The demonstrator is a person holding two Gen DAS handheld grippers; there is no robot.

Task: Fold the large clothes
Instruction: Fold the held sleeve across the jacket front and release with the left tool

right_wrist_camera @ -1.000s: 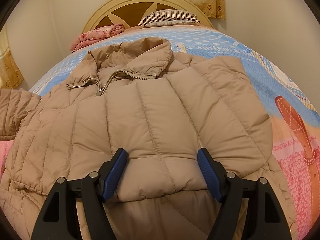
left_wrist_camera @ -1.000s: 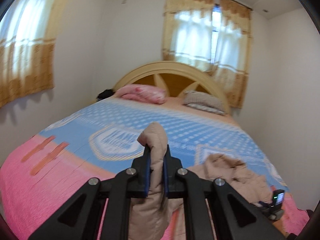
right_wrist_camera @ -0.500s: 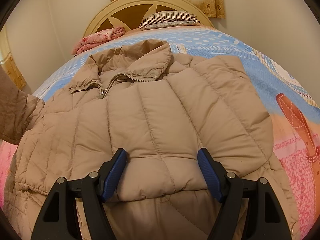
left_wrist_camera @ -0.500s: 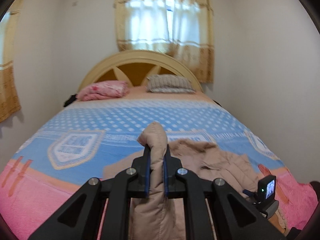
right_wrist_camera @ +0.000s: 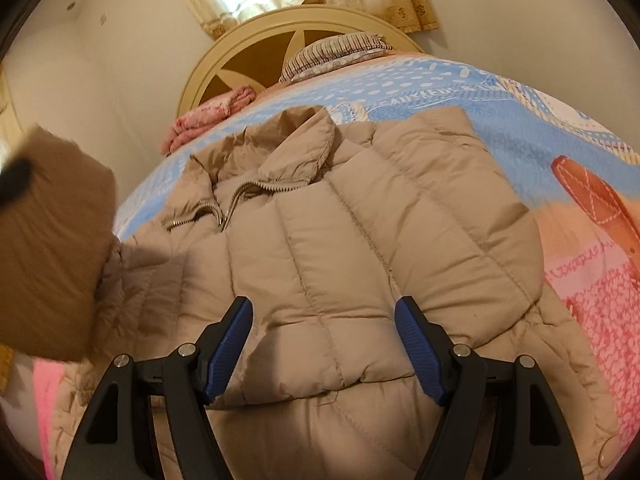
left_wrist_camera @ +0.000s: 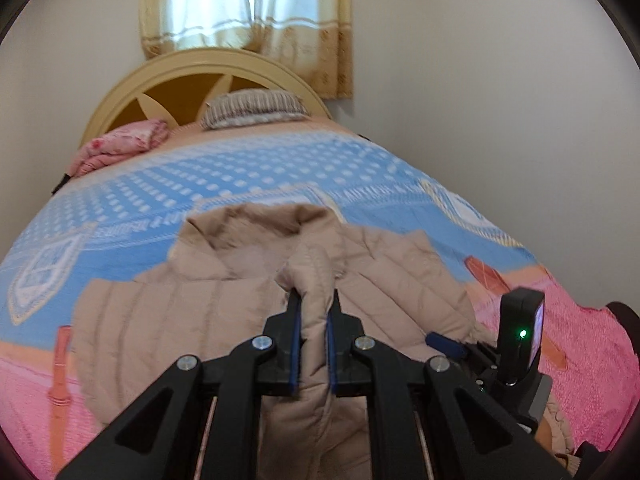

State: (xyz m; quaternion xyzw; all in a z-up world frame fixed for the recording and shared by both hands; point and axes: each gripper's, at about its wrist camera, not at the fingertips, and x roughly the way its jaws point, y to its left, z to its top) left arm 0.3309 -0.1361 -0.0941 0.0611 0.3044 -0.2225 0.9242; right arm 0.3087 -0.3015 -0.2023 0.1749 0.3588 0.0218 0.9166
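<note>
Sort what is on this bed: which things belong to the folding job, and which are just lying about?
Part of the job:
- beige puffer jacket, spread on the bedspread
- its sleeve, pinched in the left tongs
- right tongs, open over the hem

Just lying about:
- striped pillow
- folded pink blanket
- headboard
- curtains

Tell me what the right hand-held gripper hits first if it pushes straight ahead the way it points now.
Most likely the beige puffer jacket. The right hand-held gripper points down at its quilted front with its jaws open, and nothing shows between them and the jacket. How close it already is, I cannot tell.
</note>
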